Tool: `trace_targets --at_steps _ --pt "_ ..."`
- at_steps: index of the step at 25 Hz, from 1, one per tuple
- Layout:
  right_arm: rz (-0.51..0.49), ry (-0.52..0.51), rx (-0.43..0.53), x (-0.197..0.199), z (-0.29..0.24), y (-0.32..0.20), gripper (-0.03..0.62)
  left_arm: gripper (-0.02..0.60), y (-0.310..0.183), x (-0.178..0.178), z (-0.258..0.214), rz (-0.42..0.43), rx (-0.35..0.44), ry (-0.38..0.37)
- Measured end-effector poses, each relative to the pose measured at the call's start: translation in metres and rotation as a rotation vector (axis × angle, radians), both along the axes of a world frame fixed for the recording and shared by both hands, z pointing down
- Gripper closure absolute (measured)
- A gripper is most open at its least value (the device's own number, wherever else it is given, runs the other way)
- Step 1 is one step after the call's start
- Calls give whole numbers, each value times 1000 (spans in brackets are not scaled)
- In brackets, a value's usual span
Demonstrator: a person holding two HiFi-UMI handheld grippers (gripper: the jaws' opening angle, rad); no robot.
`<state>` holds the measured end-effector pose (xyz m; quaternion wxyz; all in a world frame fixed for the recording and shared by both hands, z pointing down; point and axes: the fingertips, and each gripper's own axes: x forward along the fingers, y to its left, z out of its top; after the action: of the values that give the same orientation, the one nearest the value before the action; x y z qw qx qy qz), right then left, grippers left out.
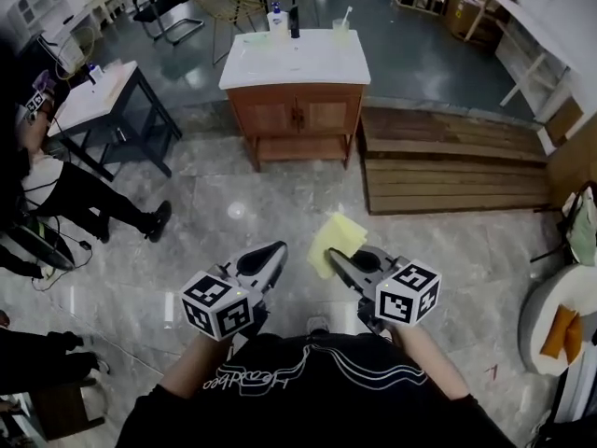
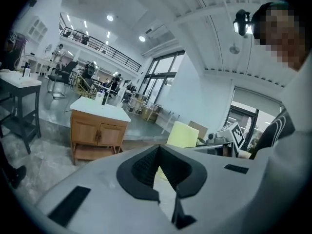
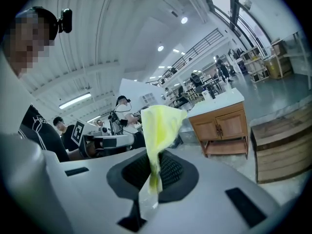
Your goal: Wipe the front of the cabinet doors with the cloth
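A wooden cabinet with two doors and a white top stands across the floor, well ahead of me. It also shows in the left gripper view and the right gripper view. My right gripper is shut on a yellow cloth, which sticks up from the jaws. The cloth is also visible from the left gripper view. My left gripper is shut with nothing in it, beside the right one. Both are held near my chest, far from the cabinet.
Bottles and a cup stand on the cabinet top. Stacked wooden pallets lie to the cabinet's right. A black-legged table and a person's legs are at the left. A round white table is at the right.
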<state>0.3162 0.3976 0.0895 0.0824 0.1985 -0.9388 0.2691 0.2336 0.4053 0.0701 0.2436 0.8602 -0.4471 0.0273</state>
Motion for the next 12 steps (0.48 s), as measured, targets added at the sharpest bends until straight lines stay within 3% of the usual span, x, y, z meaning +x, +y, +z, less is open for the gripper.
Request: trace_targets --at_steps 5,12 --pt "-2 -12 -39 11 14 -23 553 575 -14 1 14 -48 -42 14" --pt "-22 11 -53 -17 21 -57 553 575 -50 -28 25 -71 -51 33"
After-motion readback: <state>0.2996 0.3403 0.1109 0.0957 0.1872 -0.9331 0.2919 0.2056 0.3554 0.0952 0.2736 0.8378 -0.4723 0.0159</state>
